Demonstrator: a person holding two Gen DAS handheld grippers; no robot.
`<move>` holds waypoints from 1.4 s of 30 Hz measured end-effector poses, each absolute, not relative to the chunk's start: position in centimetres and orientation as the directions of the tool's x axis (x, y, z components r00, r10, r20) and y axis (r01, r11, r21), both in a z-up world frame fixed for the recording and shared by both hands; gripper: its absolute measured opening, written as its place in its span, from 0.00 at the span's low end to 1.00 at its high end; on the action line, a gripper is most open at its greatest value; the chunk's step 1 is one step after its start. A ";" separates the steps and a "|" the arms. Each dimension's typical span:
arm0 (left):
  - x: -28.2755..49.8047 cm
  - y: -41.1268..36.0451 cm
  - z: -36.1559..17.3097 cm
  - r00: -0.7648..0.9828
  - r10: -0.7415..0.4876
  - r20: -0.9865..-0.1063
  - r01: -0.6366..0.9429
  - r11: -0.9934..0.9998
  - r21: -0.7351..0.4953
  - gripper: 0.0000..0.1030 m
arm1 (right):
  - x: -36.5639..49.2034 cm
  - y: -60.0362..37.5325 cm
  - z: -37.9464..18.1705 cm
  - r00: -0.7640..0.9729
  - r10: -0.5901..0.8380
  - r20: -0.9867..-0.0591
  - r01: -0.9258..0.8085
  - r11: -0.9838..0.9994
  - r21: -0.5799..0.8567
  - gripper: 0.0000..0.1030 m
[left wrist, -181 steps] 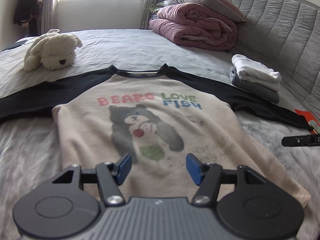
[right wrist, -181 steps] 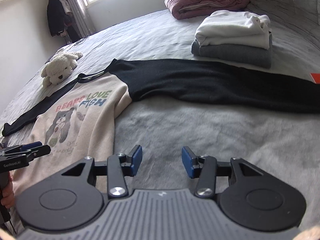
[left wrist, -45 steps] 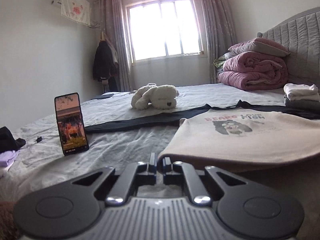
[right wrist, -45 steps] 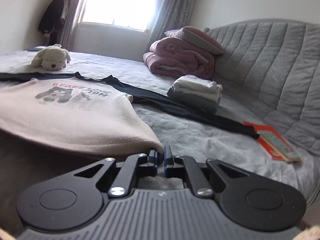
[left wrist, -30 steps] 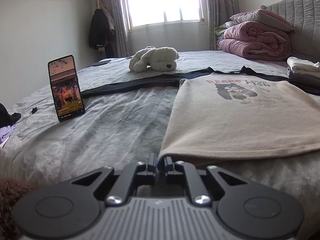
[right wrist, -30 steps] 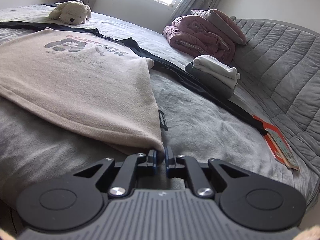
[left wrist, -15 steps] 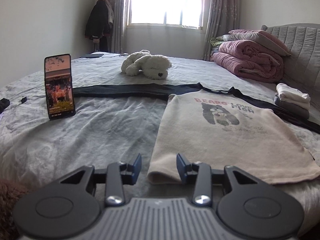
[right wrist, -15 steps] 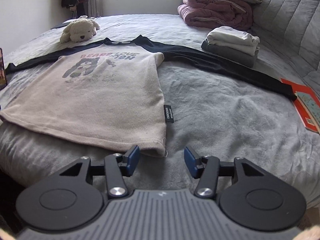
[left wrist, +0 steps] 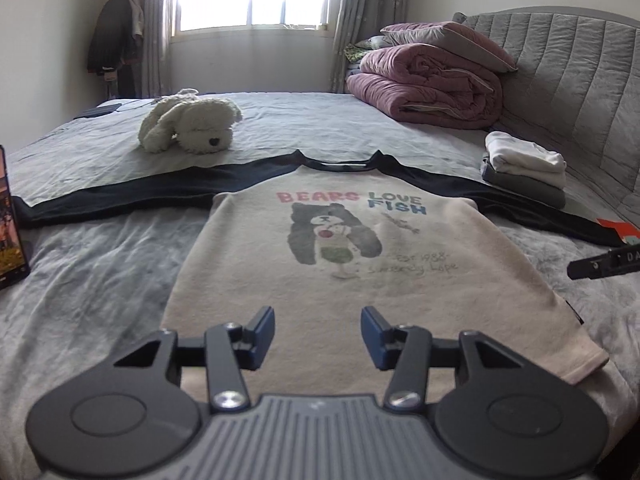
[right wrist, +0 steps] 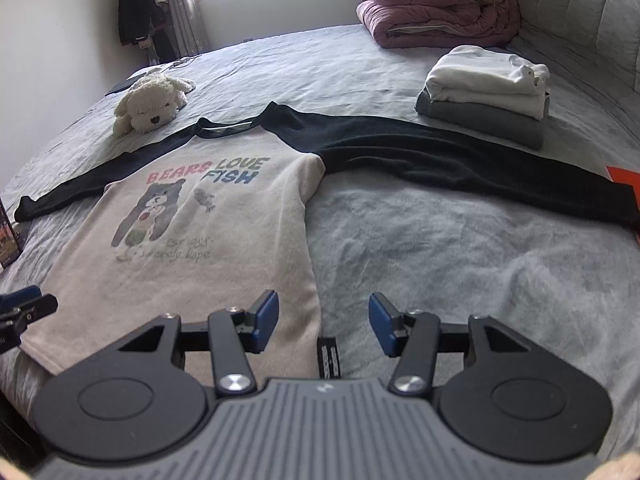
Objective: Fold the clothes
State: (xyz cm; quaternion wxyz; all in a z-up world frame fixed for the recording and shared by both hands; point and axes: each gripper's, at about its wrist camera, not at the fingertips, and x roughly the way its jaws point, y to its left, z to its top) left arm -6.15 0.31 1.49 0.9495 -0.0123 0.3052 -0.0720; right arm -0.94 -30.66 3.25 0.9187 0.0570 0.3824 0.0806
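Blue-padded and spread wide, the left gripper [left wrist: 317,334] hangs over the lower part of the cream shirt [left wrist: 360,280], holding nothing. The right gripper [right wrist: 323,322], equally wide and empty, sits over the shirt's hem corner. That shirt lies flat, print up, on the grey bed [right wrist: 460,264], dark sleeves stretched sideways. Beyond: a plush dog [left wrist: 188,126], folded clothes [right wrist: 486,92], a pink duvet [left wrist: 432,88].
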 end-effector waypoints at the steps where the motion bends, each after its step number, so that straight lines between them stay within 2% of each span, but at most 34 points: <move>1: -5.6 -0.2 1.4 0.796 -0.156 -0.585 0.139 0.987 -0.074 0.48 | -0.1 -30.7 3.3 0.691 0.196 -0.695 -0.107 0.980 0.170 0.52; 8: -1.8 -5.1 1.2 0.782 -0.175 -0.598 0.203 0.979 -0.021 0.47 | 6.3 -31.1 3.2 0.710 0.190 -0.678 -0.084 0.979 0.187 0.52; 15: 2.4 -9.6 0.0 0.782 -0.230 -0.580 0.262 0.965 -0.029 0.47 | 10.0 -33.4 0.6 0.715 0.302 -0.631 -0.072 0.929 0.362 0.52; 20: 5.3 -11.5 -1.1 0.784 -0.265 -0.562 0.267 0.960 -0.081 0.47 | 11.7 -34.6 -1.1 0.702 0.389 -0.596 -0.074 0.873 0.483 0.52; 24: 7.3 -12.1 -2.9 0.788 -0.299 -0.538 0.266 0.954 -0.140 0.48 | 12.3 -35.9 -2.4 0.715 0.472 -0.515 -0.036 0.761 0.648 0.54; 27: 7.6 -12.1 -3.6 0.786 -0.320 -0.529 0.270 0.947 -0.172 0.54 | 12.7 -36.4 -3.4 0.725 0.509 -0.463 -0.011 0.682 0.731 0.52; 30: 7.5 -12.0 -3.7 0.787 -0.332 -0.521 0.277 0.943 -0.182 0.56 | 13.0 -36.1 -3.4 0.727 0.521 -0.446 -0.029 0.673 0.739 0.50; 31: 7.5 -12.0 -3.7 0.786 -0.332 -0.521 0.278 0.943 -0.182 0.56 | 13.1 -36.0 -3.4 0.728 0.523 -0.442 -0.032 0.671 0.741 0.49; 34: 7.5 -12.0 -3.8 0.784 -0.334 -0.523 0.280 0.943 -0.182 0.58 | 13.5 -35.9 -3.8 0.728 0.520 -0.447 -0.017 0.665 0.747 0.34; 36: 7.5 -12.1 -3.8 0.783 -0.335 -0.525 0.284 0.942 -0.179 0.59 | 13.6 -35.9 -3.9 0.728 0.512 -0.455 -0.002 0.666 0.746 0.09; 42: 7.6 -12.3 -3.8 0.781 -0.329 -0.531 0.291 0.944 -0.157 0.62 | 13.0 -35.9 -2.7 0.775 0.403 -0.486 0.013 0.759 0.651 0.08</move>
